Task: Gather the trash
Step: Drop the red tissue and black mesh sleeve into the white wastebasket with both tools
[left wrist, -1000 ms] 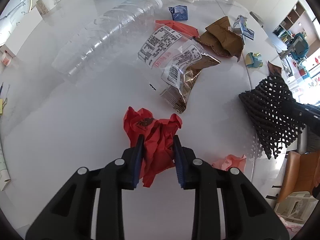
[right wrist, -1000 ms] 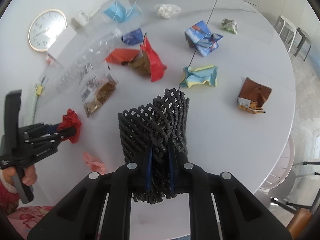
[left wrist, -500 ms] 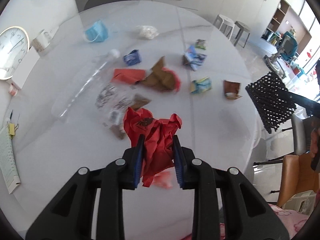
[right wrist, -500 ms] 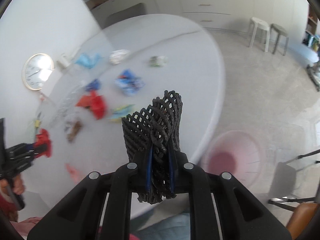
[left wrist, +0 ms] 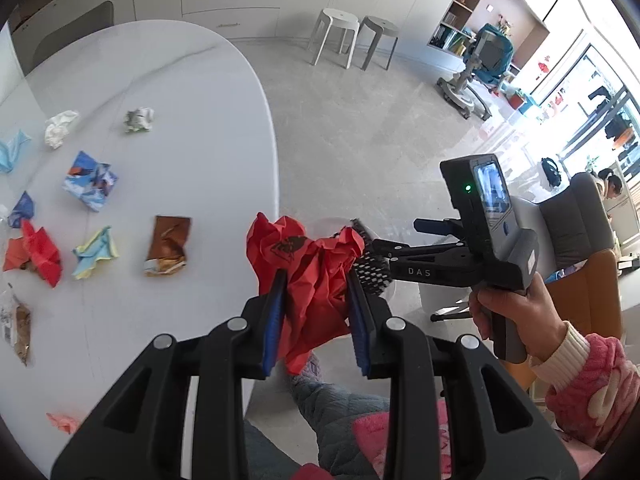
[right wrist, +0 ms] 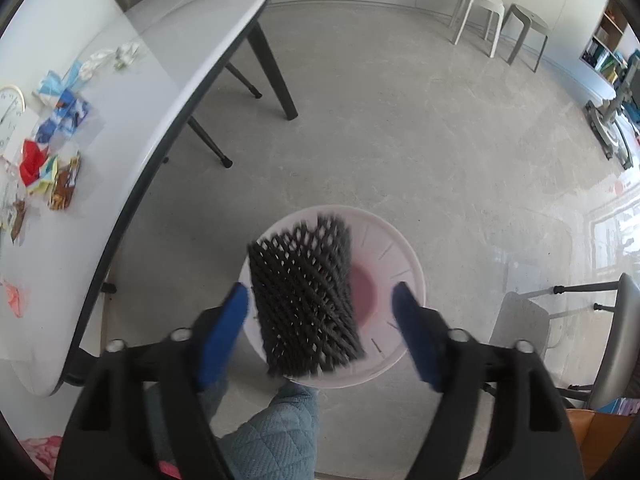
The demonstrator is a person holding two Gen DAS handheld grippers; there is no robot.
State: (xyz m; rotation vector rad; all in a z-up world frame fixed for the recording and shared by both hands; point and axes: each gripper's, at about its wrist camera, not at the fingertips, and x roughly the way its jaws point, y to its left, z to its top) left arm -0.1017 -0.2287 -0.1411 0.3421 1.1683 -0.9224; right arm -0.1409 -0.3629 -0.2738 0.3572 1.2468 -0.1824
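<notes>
Black foam mesh sleeve [right wrist: 306, 300] sits in the air over the pink-and-white trash bin [right wrist: 404, 256] on the floor, blurred, between the spread blue-padded fingers of the right gripper [right wrist: 320, 304], touching neither; jaws wide apart, holding nothing. Crumpled red paper [left wrist: 310, 276] is pinched between the blue pads of the left gripper [left wrist: 316, 312], jaws closed tight on it, held off the table edge, just beside the right gripper body [left wrist: 452, 260] and the right hand [left wrist: 506, 312] gripping its handle. The mesh shows partly behind the red paper in the left view [left wrist: 370, 276]. White round table [left wrist: 208, 152] to the left carries the rest: brown snack wrapper [left wrist: 168, 246], yellow-blue wrapper [left wrist: 96, 252], blue printed carton [left wrist: 90, 186], red wrapper [left wrist: 38, 252], white tissue [left wrist: 60, 128], small pink scrap [left wrist: 62, 420]. Two stools [right wrist: 500, 20] stand far back on the grey floor.
</notes>
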